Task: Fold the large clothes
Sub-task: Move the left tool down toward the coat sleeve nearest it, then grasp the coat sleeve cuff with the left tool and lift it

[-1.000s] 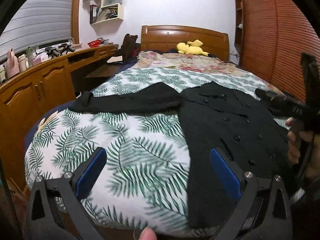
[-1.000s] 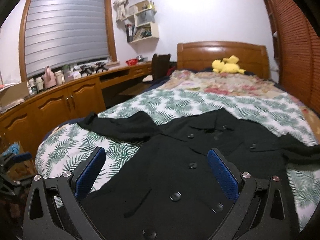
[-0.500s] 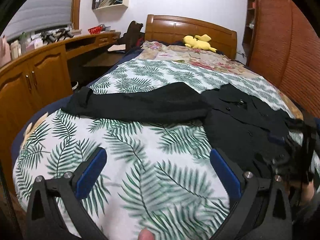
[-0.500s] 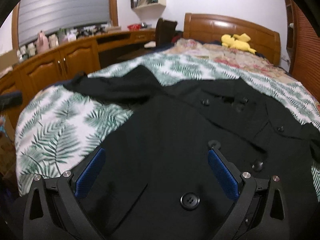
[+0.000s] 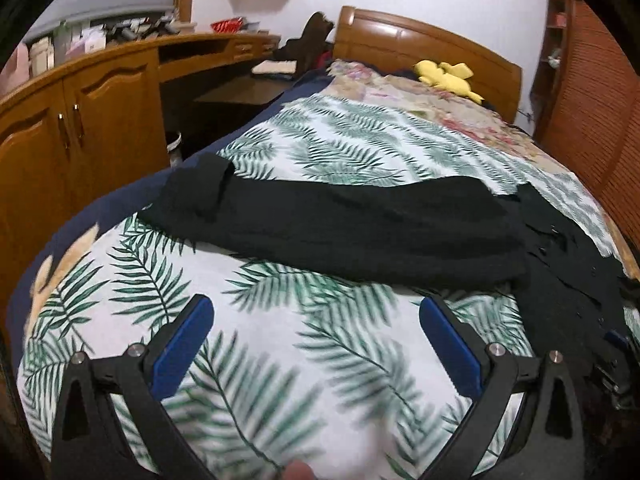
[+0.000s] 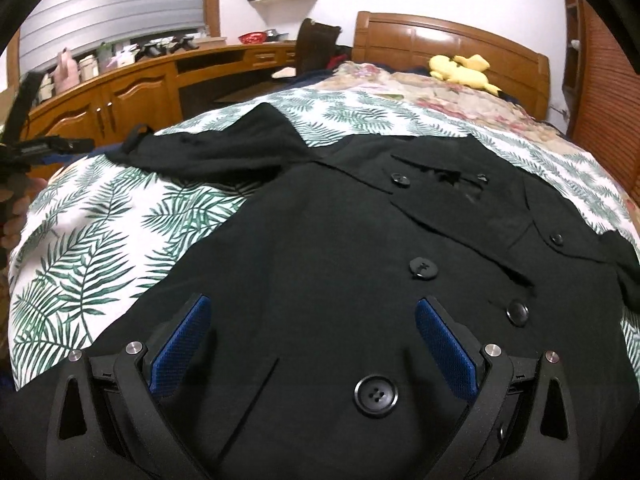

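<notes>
A large black buttoned coat (image 6: 328,248) lies spread face up on the leaf-print bedspread (image 6: 92,216). Its left sleeve (image 5: 340,220) stretches across the bed toward the cupboard side. My left gripper (image 5: 316,332) hovers open over bare bedspread (image 5: 280,344), just short of that sleeve, with nothing between its blue pads. My right gripper (image 6: 312,328) stands open low over the coat's front, a big button (image 6: 376,396) between its fingers' bases. The left gripper's body and the hand holding it show at the left edge of the right wrist view.
A wooden headboard (image 5: 432,44) with a yellow plush toy (image 5: 446,76) closes the far end of the bed. Wooden cupboards and a desk (image 5: 80,120) run along the left side. A slatted wooden wardrobe (image 5: 592,92) stands on the right.
Both grippers have dropped lower and moved forward over the bed. The left one has swung left, off the coat's body toward the sleeve. Both stayed open.
</notes>
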`<state>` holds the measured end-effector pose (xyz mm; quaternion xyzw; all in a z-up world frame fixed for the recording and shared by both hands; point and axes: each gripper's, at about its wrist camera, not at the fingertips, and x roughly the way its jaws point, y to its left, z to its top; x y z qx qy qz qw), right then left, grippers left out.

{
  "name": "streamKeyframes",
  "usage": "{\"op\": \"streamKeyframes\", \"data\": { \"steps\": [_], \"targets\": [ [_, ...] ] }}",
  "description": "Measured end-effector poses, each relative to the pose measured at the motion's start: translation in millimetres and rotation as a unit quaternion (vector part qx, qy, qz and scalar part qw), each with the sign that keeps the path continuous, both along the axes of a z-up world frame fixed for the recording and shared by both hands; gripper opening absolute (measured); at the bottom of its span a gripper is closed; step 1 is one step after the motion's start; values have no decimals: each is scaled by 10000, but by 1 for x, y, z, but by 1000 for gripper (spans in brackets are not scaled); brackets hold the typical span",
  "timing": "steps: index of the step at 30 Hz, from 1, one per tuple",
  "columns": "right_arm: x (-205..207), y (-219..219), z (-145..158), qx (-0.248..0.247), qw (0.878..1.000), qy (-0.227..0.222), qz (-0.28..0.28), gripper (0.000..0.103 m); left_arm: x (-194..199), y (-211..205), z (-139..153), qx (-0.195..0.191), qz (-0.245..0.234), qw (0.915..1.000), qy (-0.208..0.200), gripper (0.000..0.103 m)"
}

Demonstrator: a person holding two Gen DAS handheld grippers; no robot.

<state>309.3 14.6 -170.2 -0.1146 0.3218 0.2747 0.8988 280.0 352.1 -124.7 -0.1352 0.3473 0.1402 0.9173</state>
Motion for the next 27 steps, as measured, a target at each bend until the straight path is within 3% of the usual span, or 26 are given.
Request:
{"op": "streamKeyframes", "data": {
  "steps": [11,16,19,22,24,27],
  "targets": [
    [0,7,-3,-111,9999,70,48,103,46,72,-30,-991,368,9944,58,82],
    [-1,10,-3,-180,9998,58,81,103,67,99,-55,-1705,848,9813,292,67],
    [-1,10,-3,-183,9998,42,84,103,67,109,-63,-2138,1110,9705,121,58],
    [-2,9,-2,-147,9999,23,88,103,67,109,-64,-2168,1183,9690,-16,43],
    [-2,9,-1,-115,9999,19,88,103,71,105,-66,-2047,1177,9717,22,13],
    [-2,9,-1,-113,9999,24,91,103,76,101,-64,-1918,1074,9755,20,1]
  ]
}}
